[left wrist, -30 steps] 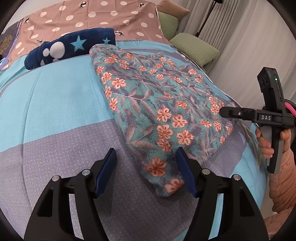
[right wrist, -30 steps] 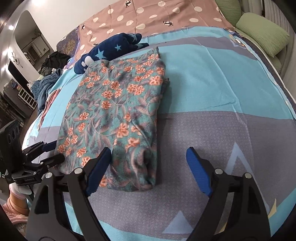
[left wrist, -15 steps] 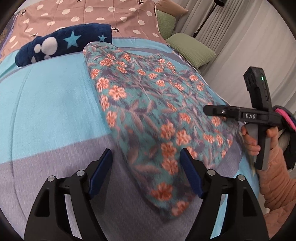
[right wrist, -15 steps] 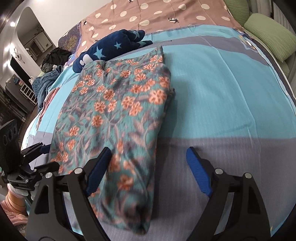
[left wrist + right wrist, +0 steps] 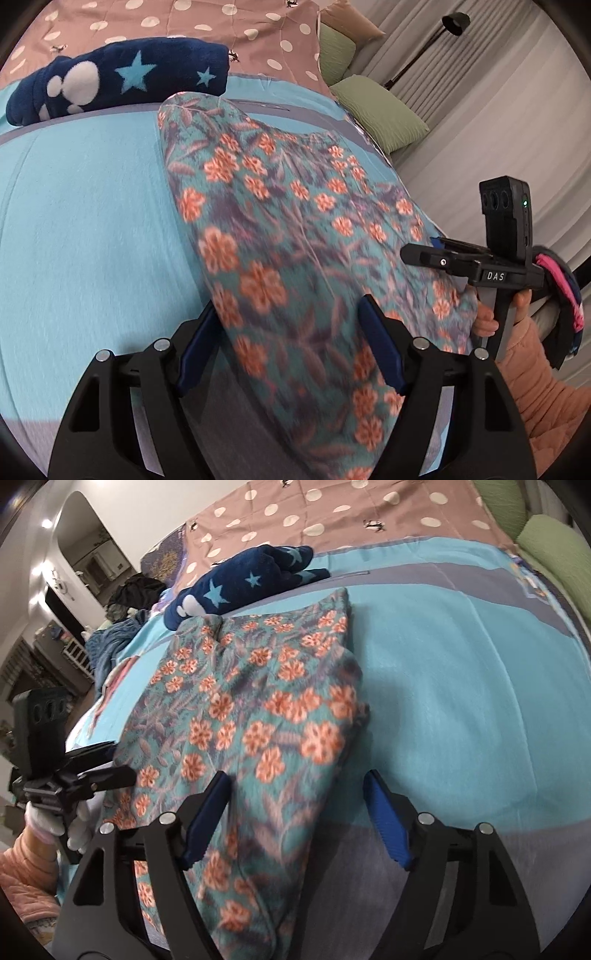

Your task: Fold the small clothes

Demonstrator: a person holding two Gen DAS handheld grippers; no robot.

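My left gripper (image 5: 288, 347) hangs with jaws apart over the near left edge of the floral cloth (image 5: 295, 236), which lies folded lengthwise on the bed (image 5: 85, 229), running toward twelve o'clock. My right gripper (image 5: 295, 819) is spread too, straddling the cloth's right edge at its near end. Neither grips anything. The risk I see: pinching only the top layer, so the layers slide apart on lifting. Grabbing the bedsheet along with it would drag the fold crooked. The blue plush (image 5: 118, 81) sits at eleven o'clock, just past the far end.
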